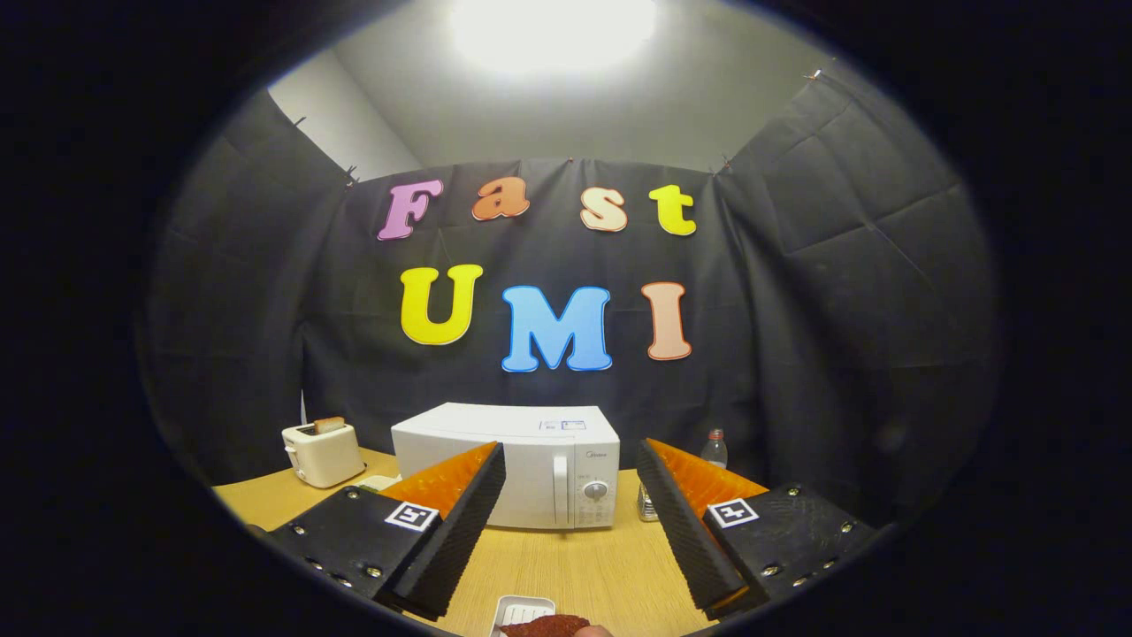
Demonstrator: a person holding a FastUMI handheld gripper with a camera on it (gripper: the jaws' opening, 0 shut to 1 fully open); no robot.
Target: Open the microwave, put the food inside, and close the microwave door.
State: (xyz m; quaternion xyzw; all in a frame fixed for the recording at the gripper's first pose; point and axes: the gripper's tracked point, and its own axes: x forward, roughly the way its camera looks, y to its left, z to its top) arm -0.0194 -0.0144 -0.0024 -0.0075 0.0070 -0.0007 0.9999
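A white microwave stands on the wooden table beyond my fingers, its door shut, with the vertical handle and a round knob on its right side. My gripper is open and held well back from it, nothing between the fingers. Close below, between the fingers, a small white tray holds a dark reddish piece of food, only partly visible.
A cream toaster with a slice of bread in it sits left of the microwave. A clear plastic bottle stands right of the microwave, behind my right finger. Black cloth walls close the booth behind and at both sides.
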